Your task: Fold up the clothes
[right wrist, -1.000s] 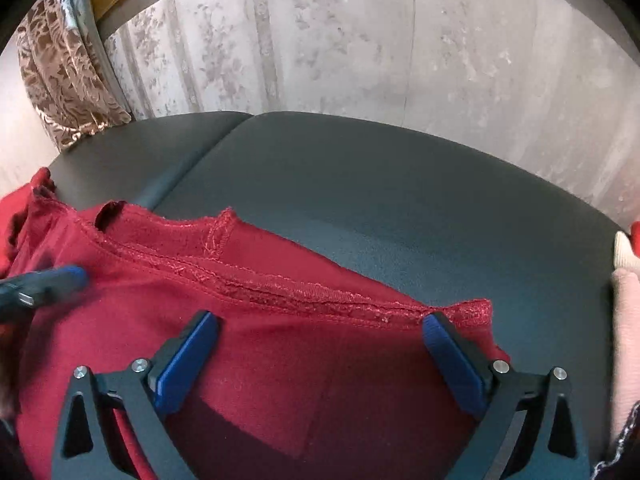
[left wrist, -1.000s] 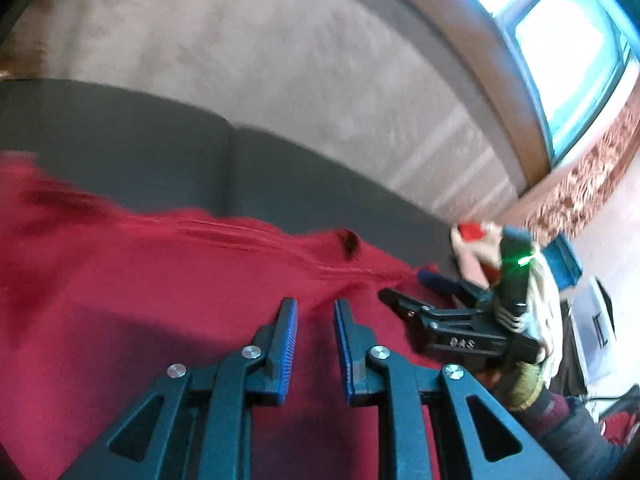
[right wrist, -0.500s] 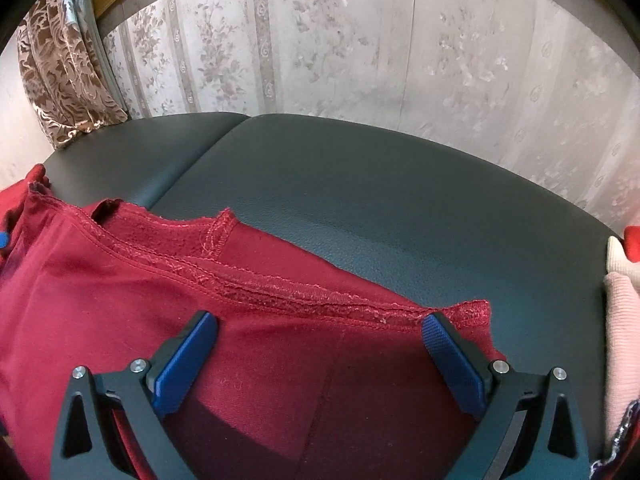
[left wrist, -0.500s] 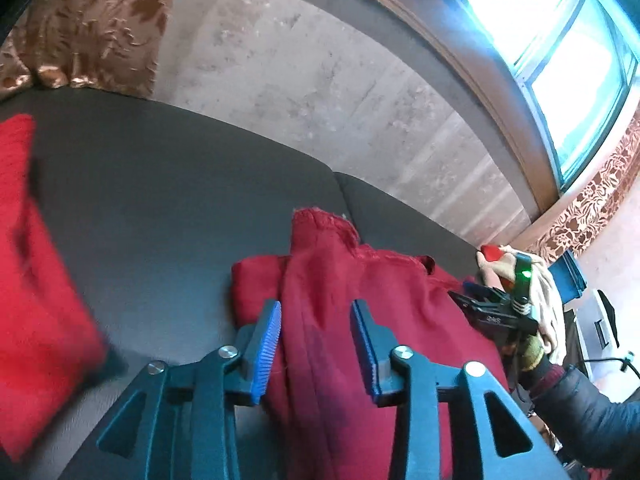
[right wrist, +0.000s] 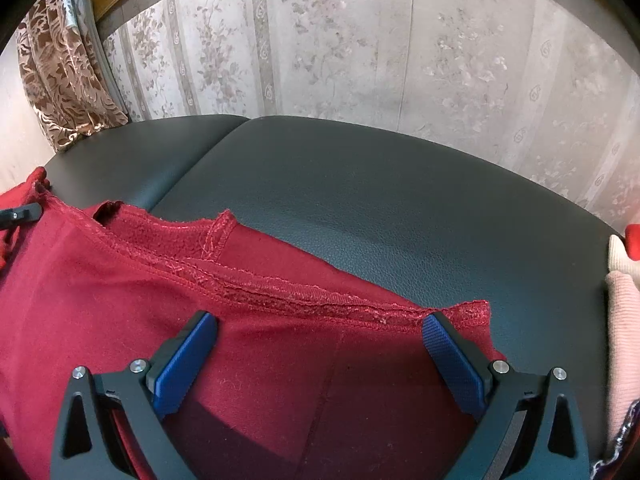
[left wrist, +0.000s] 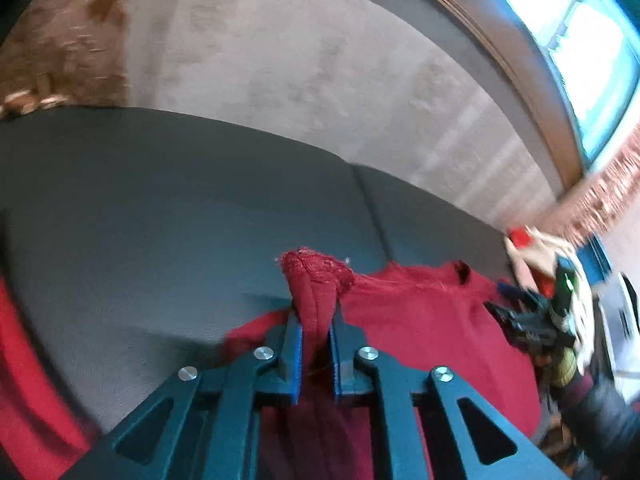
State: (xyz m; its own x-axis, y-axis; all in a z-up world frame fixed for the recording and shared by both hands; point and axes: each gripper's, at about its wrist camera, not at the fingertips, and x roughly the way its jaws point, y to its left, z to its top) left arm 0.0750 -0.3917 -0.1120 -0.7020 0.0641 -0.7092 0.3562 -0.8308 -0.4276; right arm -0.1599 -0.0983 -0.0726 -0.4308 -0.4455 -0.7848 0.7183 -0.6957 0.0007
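- Left gripper (left wrist: 316,320): jaws are closing on a bunched fold of the red garment (left wrist: 420,320); the blue pads (left wrist: 297,354) are pressing the cloth from both sides, so it is pinching the garment.
- The pinched fold is sticking up past the pad tips, its frayed hem end (left wrist: 316,266) pointing away from the camera.
- Right gripper (right wrist: 320,344): jaws are standing spread wide, nothing clamped; both blue pads (right wrist: 186,364) are hovering over or resting on the garment just short of its stitched hem (right wrist: 320,300). Cannot tell whether they are touching the cloth.
- The red garment is lying spread on the dark padded bench (right wrist: 400,208), covering its near side; the far side is showing bare.
- The hem is running diagonally across the right wrist view, with an opening and a seam (right wrist: 216,236) showing at its far-left part.
- In the left wrist view the right gripper (left wrist: 532,320) is sitting at the garment's right edge, held by a gloved hand (left wrist: 564,368) with a dark sleeve behind it; blurred.
- A second red cloth (left wrist: 24,380) is lying at the left edge of the bench, apart from the garment.
- A pale pink and cream knit item (right wrist: 622,320) is lying at the bench's right edge.
- A seam is splitting the bench into two cushions (right wrist: 200,156).
- Behind: floral wallpaper (right wrist: 360,48), patterned brown curtain (right wrist: 68,80), bright window (left wrist: 592,60) at upper right.
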